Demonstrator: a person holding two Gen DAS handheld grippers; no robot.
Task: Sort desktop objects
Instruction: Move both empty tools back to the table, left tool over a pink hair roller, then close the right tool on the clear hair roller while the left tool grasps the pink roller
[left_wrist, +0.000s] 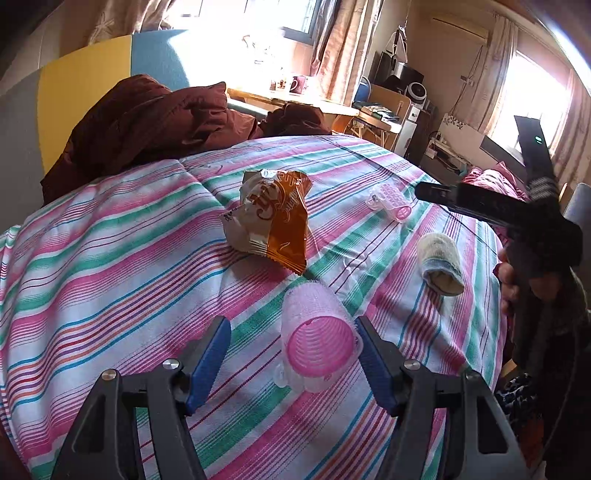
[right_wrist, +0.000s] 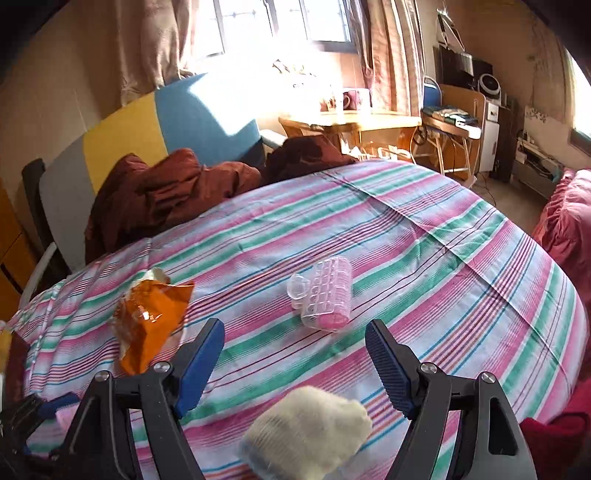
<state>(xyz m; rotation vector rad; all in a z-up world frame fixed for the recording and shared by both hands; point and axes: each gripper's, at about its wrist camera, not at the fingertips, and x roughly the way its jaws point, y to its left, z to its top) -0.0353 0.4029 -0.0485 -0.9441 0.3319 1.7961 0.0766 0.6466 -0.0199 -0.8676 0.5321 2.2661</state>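
A large pink hair roller (left_wrist: 317, 339) lies on the striped sheet (left_wrist: 110, 266) between the fingers of my open left gripper (left_wrist: 291, 325); it touches the right pad (left_wrist: 373, 362) only. Beyond it lie an orange-and-white snack packet (left_wrist: 269, 218), a small clear-pink roller (left_wrist: 389, 201) and a rolled cream cloth (left_wrist: 441, 264). My right gripper (right_wrist: 291, 328) is open and hovers over the rolled cloth (right_wrist: 306, 432), which sits low between its fingers without touching them. Ahead of it are the small roller (right_wrist: 325, 299) and the snack packet (right_wrist: 147, 325). The right gripper's body (left_wrist: 480, 203) shows at the right, held by a hand (left_wrist: 506, 280).
A crumpled brown quilt (left_wrist: 147, 122) lies at the head of the bed against a yellow-and-blue headboard (left_wrist: 92, 85). A wooden desk with mugs (right_wrist: 351, 118) stands past the bed's far edge. Pink bedding (right_wrist: 565, 221) lies to the right, beyond the bed's edge.
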